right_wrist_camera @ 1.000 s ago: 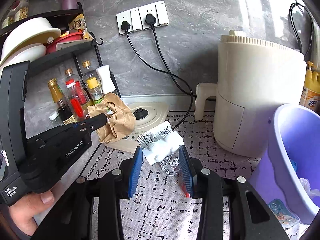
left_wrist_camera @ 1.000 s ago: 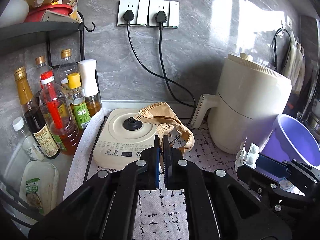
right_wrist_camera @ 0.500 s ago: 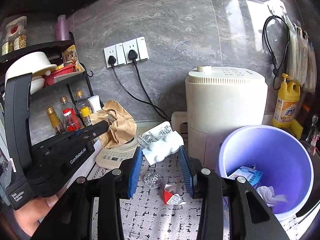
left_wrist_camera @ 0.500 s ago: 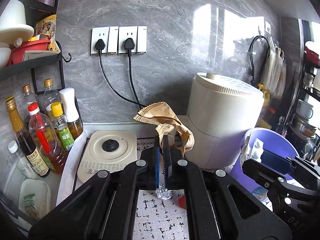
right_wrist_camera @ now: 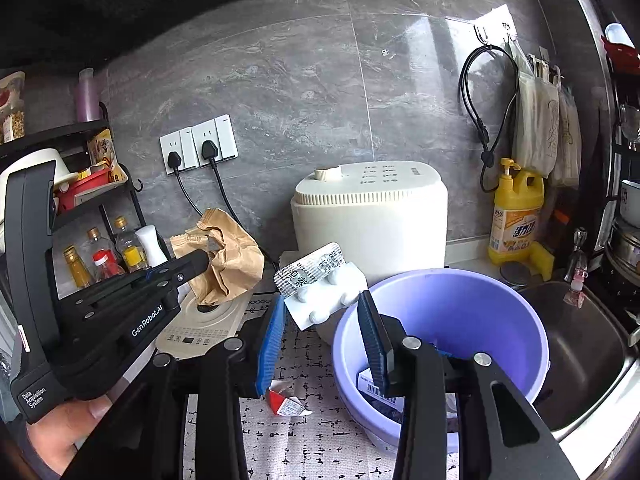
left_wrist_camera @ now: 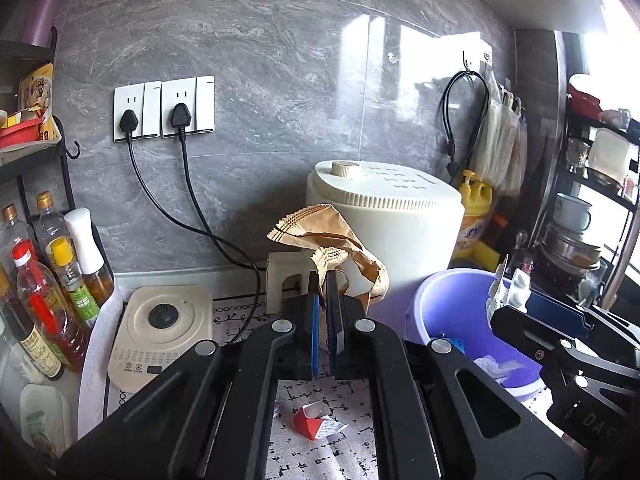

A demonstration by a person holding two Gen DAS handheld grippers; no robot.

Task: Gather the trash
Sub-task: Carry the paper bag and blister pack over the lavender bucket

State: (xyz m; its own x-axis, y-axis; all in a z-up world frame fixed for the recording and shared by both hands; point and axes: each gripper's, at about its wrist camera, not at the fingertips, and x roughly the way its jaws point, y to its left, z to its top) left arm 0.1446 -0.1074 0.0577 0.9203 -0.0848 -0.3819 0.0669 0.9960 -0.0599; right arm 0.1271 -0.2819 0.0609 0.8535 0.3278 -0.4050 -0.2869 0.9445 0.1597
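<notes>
Pinching crinkled brown paper bag (left_wrist_camera: 336, 236), foil blister pack (right_wrist_camera: 320, 284)

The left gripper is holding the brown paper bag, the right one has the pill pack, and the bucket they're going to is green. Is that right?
Only the colour is wrong: the bucket is purple, not green, as the right wrist view shows. The left gripper does hold the brown paper bag, and the right gripper does have the pill pack.
</notes>
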